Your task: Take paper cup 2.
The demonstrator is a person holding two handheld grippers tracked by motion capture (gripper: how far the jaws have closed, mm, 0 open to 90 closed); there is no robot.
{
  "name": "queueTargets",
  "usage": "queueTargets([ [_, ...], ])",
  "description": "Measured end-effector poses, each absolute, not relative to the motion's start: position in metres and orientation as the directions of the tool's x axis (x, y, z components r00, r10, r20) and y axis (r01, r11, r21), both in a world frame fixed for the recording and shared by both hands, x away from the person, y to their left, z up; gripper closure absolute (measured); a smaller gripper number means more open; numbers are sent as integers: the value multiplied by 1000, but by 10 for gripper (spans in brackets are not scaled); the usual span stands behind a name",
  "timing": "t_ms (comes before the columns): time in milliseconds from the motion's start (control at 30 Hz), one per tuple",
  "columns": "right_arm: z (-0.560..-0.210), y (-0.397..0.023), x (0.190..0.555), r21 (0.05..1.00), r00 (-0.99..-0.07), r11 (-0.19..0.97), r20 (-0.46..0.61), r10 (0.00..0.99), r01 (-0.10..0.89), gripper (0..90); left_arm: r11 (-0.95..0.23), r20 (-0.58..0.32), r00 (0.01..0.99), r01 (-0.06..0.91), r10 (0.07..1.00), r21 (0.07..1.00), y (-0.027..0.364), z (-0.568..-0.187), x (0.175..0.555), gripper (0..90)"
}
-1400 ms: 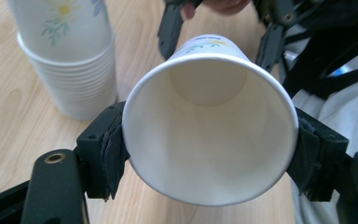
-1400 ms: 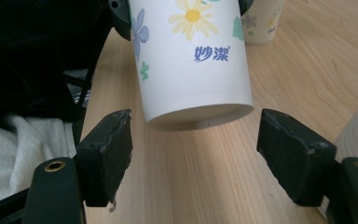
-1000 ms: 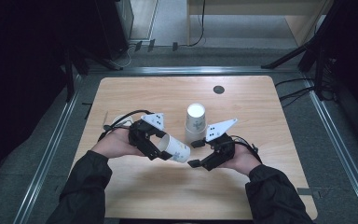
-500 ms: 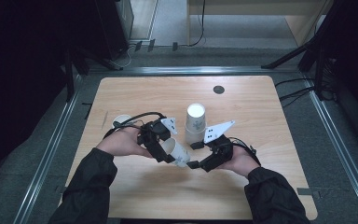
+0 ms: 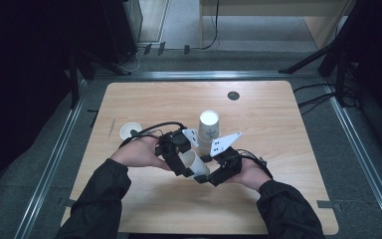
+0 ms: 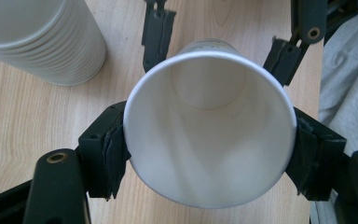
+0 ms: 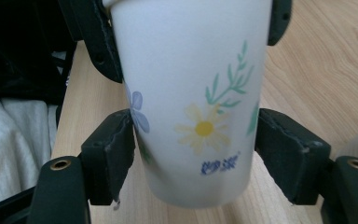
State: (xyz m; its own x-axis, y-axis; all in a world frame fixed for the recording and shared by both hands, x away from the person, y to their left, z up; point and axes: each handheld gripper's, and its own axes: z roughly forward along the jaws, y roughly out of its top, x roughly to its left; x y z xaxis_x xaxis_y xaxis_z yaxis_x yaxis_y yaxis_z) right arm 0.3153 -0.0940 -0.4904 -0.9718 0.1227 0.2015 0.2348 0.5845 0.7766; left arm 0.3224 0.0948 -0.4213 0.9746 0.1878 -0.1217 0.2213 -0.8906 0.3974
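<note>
A white paper cup (image 5: pixel 197 168) with a flower print lies level between both hands at the table's middle. My left gripper (image 5: pixel 188 164) is shut on it near the rim; in the left gripper view the cup's open mouth (image 6: pixel 209 140) faces me and both pads (image 6: pixel 114 154) press its sides. My right gripper (image 5: pixel 206 175) straddles the base end. Its jaws have just been closing, and in the right gripper view the pads (image 7: pixel 114 154) stand right at the cup's printed wall (image 7: pixel 191 93) without visibly squeezing it.
A tall stack of white cups (image 5: pixel 209 127) stands just behind the grippers, also at the upper left of the left gripper view (image 6: pixel 37 42). A single upright cup (image 5: pixel 130 130) sits to the left. A dark round hole (image 5: pixel 234 95) marks the wooden table (image 5: pixel 288 149).
My left hand has carried the cup to the right, uncovering the single cup on the left. The cup's base now sits between the right gripper's jaws, which have narrowed.
</note>
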Motion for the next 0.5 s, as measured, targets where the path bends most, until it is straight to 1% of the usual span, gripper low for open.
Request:
queueTargets([
  [300,-489,-92,313,779,-975,587,193,110,221,342,-887,-117,978,207,174,414,96,-421,321,251],
  [500,-487,-94,313,785,-976,580,189,108,216,340,-866,-130,976,217,177,450,100,-420,322,216],
])
